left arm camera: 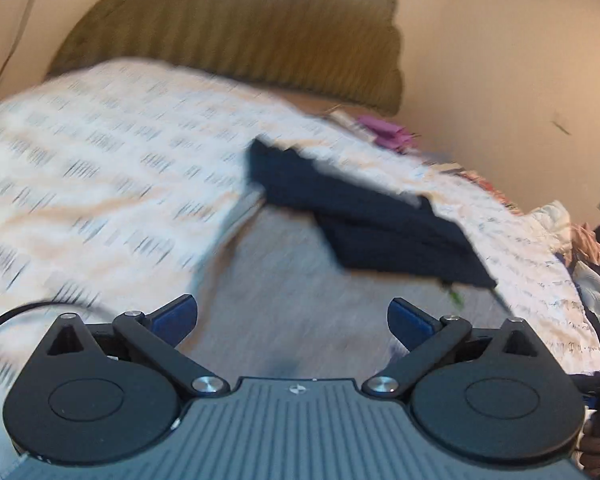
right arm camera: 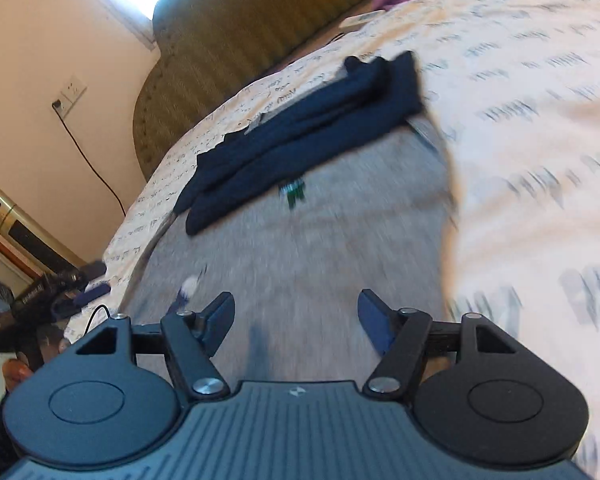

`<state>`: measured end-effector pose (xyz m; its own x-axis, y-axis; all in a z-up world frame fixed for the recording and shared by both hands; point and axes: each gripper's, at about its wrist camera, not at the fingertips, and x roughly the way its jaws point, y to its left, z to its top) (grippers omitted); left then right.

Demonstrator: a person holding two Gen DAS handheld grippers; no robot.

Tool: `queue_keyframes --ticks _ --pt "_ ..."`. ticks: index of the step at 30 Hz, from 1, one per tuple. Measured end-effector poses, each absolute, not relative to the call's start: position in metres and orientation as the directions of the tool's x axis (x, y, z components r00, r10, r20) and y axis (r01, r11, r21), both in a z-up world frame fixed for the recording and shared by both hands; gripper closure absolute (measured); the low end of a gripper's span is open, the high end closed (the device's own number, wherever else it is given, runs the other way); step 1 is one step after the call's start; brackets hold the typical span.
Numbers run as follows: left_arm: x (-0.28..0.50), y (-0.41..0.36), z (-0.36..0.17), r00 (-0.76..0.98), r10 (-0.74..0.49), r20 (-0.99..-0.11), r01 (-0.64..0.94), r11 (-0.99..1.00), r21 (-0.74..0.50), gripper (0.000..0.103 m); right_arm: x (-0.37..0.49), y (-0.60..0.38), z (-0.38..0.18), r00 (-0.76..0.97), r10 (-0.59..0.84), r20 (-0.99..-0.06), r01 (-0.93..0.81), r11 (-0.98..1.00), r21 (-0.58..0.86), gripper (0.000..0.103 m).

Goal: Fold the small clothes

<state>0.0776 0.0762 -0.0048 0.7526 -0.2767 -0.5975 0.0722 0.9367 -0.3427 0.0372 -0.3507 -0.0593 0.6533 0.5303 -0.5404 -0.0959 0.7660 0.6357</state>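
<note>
A grey garment point(left arm camera: 284, 292) lies spread flat on the bed, also in the right wrist view point(right arm camera: 320, 240). A folded dark navy garment point(left arm camera: 364, 216) lies at its far edge, also in the right wrist view point(right arm camera: 300, 132). A small green mark point(right arm camera: 294, 192) shows on the grey cloth near the navy piece. My left gripper point(left arm camera: 292, 320) is open and empty over the grey garment. My right gripper point(right arm camera: 296, 316) is open and empty over the same garment. Both views are motion-blurred.
The bed has a white patterned cover point(left arm camera: 100, 168) and an olive ribbed headboard point(left arm camera: 240, 28). A purple cloth point(left arm camera: 388, 132) lies near the headboard. A pile of clothes point(left arm camera: 592, 248) sits at the right. A socket with a black cable point(right arm camera: 70, 96) is on the wall.
</note>
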Motion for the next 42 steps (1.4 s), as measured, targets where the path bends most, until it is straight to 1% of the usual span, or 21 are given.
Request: queue_keyframes --ticks 3,6,7,9,11,13,15,17,20,21,22,23,24,25,26,27,28,29,32,42 --pt "0.049 0.1 -0.022 0.686 -0.247 -0.685 -0.014 0.936 -0.351 0.002 -0.01 -0.376 -0.058 0.677 0.508 -0.533 -0.024 0.739 0.673 0.035" --pt "0.022 0.104 -0.023 0.692 -0.256 -0.675 0.025 0.943 -0.332 0.001 -0.039 -0.398 -0.058 0.684 0.497 -0.534 0.036 0.708 0.705 0.035" --pt "0.017 0.102 -0.023 0.684 -0.255 -0.683 0.033 0.947 -0.32 0.001 -0.046 -0.401 -0.057 0.678 0.48 -0.557 0.06 0.719 0.693 0.035" --pt "0.009 0.096 -0.019 0.691 -0.239 -0.682 0.041 0.955 -0.293 0.002 -0.056 -0.401 -0.055 0.684 0.452 -0.573 0.069 0.742 0.667 0.035" --pt "0.003 0.085 -0.01 0.708 -0.229 -0.668 0.063 0.963 -0.262 0.002 -0.061 -0.394 -0.047 0.706 0.398 -0.586 0.067 0.786 0.615 0.034" --pt "0.003 0.068 0.0 0.74 -0.224 -0.634 0.104 0.97 -0.222 0.002 -0.06 -0.376 -0.033 0.737 0.333 -0.588 0.032 0.852 0.522 0.033" --pt "0.016 0.042 0.007 0.776 -0.202 -0.597 0.136 0.979 -0.154 0.0 -0.046 -0.354 -0.018 0.769 0.306 -0.561 -0.039 0.899 0.436 0.033" --pt "0.039 0.013 0.006 0.801 -0.151 -0.579 0.122 0.989 -0.089 0.0 -0.015 -0.33 -0.01 0.781 0.309 -0.543 -0.083 0.913 0.4 0.021" --pt "0.08 -0.026 -0.011 0.817 -0.096 -0.569 0.103 0.994 -0.021 0.0 0.049 -0.295 -0.014 0.775 0.308 -0.552 -0.087 0.917 0.389 0.021" --pt "0.095 -0.038 -0.021 0.796 -0.056 -0.603 0.092 0.995 0.028 0.002 0.07 -0.283 -0.021 0.763 0.297 -0.575 -0.083 0.926 0.367 0.021" --pt "0.108 -0.049 -0.031 0.759 0.022 -0.65 0.051 0.994 0.093 0.004 0.09 -0.272 -0.029 0.74 0.273 -0.614 -0.062 0.938 0.342 0.021" --pt "0.118 -0.056 -0.04 0.718 0.073 -0.692 0.029 0.99 0.135 0.002 0.106 -0.261 -0.041 0.709 0.233 -0.666 -0.028 0.953 0.302 0.021" --pt "0.119 -0.056 -0.044 0.717 0.066 -0.694 0.029 0.992 0.125 0.002 0.117 -0.252 -0.053 0.682 0.191 -0.706 -0.006 0.967 0.255 0.02" --pt "0.115 -0.054 -0.044 0.728 0.062 -0.682 0.022 0.993 0.114 0.002 0.114 -0.243 -0.057 0.72 0.15 -0.677 -0.031 0.982 0.185 0.014" --pt "0.113 -0.051 -0.043 0.721 0.054 -0.691 0.025 0.994 0.104 0.002 0.109 -0.233 -0.062 0.733 0.106 -0.672 -0.046 0.993 0.106 0.008" --pt "0.111 -0.048 -0.043 0.71 0.041 -0.703 0.03 0.996 0.089 0.002 0.104 -0.226 -0.065 0.729 0.069 -0.681 -0.043 0.998 0.055 0.008" --pt "0.109 -0.043 -0.043 0.705 0.029 -0.708 0.028 0.997 0.069 0.001 0.095 -0.223 -0.066 0.743 0.048 -0.668 -0.035 0.999 0.034 0.004" --pt "0.106 -0.038 -0.043 0.702 0.019 -0.711 0.023 0.999 0.05 0.001 0.087 -0.223 -0.066 0.748 0.038 -0.662 -0.025 0.999 0.028 0.001" --pt "0.095 -0.033 -0.042 0.697 0.001 -0.717 0.024 0.999 0.024 0.001 0.065 -0.23 -0.066 0.747 0.033 -0.664 0.015 0.998 0.066 0.001" --pt "0.044 -0.036 -0.043 0.727 -0.008 -0.687 0.085 0.993 0.078 0.001 0.014 -0.221 -0.063 0.752 -0.008 -0.659 0.025 1.0 0.016 0.0"
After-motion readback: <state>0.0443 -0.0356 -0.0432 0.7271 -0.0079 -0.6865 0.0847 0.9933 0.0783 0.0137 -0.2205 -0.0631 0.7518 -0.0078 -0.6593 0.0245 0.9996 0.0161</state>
